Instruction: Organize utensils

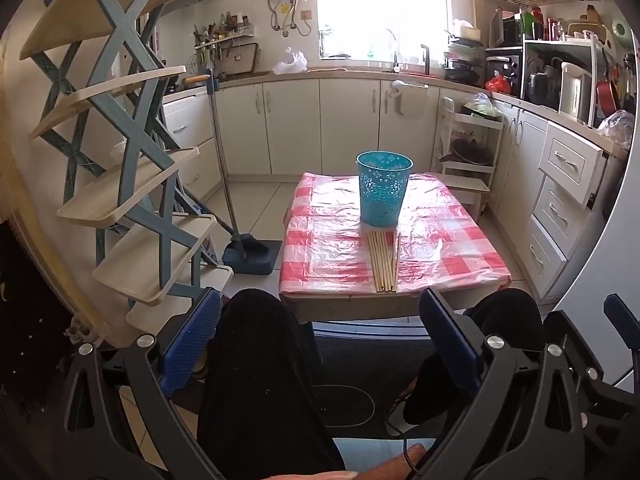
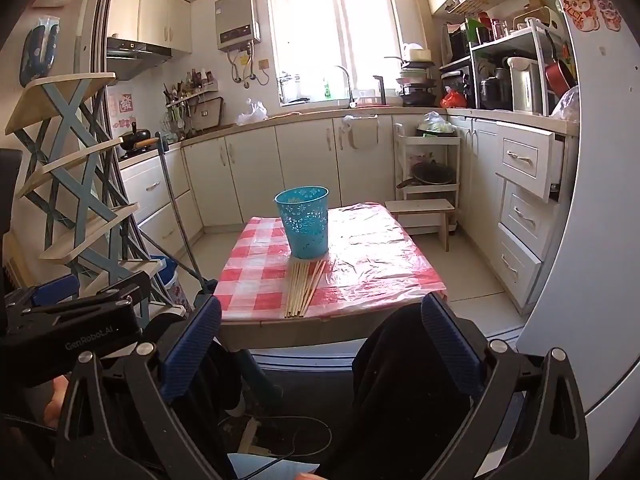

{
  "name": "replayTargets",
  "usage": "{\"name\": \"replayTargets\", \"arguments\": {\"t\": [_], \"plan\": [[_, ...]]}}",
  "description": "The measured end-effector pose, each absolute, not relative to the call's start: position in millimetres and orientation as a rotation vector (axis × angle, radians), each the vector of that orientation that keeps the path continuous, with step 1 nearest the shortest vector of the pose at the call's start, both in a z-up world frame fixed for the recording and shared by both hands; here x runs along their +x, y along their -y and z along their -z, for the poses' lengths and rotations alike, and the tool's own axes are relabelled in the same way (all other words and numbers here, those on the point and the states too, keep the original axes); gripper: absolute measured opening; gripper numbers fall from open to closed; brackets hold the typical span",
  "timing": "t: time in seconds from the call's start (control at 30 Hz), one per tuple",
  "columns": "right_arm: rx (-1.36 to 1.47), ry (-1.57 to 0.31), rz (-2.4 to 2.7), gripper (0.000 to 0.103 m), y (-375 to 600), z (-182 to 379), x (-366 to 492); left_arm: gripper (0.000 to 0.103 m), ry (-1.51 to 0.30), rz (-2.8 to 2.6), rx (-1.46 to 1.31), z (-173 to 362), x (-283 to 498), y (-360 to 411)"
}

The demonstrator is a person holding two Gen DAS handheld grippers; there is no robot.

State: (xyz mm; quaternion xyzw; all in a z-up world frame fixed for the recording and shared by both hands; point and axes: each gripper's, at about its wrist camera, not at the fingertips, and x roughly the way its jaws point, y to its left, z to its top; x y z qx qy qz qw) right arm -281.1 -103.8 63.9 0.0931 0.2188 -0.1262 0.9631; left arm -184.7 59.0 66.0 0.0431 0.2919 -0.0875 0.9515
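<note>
Both tools held low, short of the desk [image 1: 440, 268], over the person's black-trousered legs [image 1: 256, 360]. Left tool [image 1: 320, 344] — fingers spread wide, nothing between them. Right tool [image 2: 320, 344] — same, fingers apart, empty. Chopsticks [image 1: 384, 260] lie in a loose bundle on the red-checked plastic cover, ends near the desk's front edge, far ends just in front of the blue cup [image 1: 383, 188]. One stick on the right side of the bundle sits slightly skewed. Cup stands upright mid-desk, perforated flower pattern; contents can't be made out. Broom and dustpan [image 1: 248, 256] on the floor left of the desk.
</note>
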Motion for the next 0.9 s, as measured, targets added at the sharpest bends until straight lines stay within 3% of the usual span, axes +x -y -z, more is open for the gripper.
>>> {"name": "replayTargets", "arguments": {"t": [0.9], "plan": [[0.188,-0.440,0.255,0.096,103.4,-65.1,-282.6,0.095,-0.593,0.186,0.082,-68.0,-189.5,-58.4]]}}
